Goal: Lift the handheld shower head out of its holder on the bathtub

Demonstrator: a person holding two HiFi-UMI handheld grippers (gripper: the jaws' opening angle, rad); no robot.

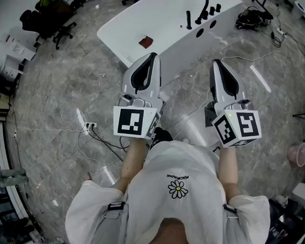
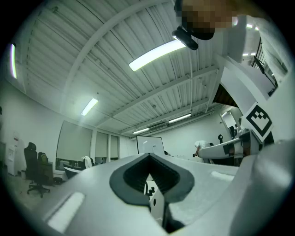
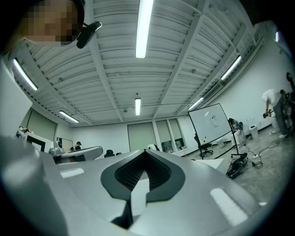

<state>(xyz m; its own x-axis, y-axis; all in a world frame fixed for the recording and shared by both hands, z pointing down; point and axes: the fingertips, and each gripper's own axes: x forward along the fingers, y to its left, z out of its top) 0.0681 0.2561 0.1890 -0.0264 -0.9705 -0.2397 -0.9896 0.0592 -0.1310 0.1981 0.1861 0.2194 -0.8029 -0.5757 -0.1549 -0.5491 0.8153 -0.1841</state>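
The white bathtub (image 1: pixel 148 20) stands on the grey floor ahead of me. On its deck, the black handheld shower head (image 1: pixel 189 19) stands upright in its holder, beside a curved black spout (image 1: pixel 205 6) and black knobs (image 1: pixel 215 9). My left gripper (image 1: pixel 153 57) and right gripper (image 1: pixel 217 63) are held at chest height, short of the tub and pointing towards it. Both are shut with nothing in them. In the left gripper view the jaw tips of the left gripper (image 2: pixel 150 156) meet, and a sliver of the tub (image 2: pixel 156 203) shows below them. The right gripper (image 3: pixel 146 153) looks the same in its own view.
A dark red object (image 1: pixel 145 41) lies on the tub. A power strip with cables (image 1: pixel 90 125) is on the floor at the left. Office chairs (image 1: pixel 50 20) stand far left. More cables (image 1: pixel 251 19) lie far right, and a pink bucket (image 1: pixel 298 153) sits at the right.
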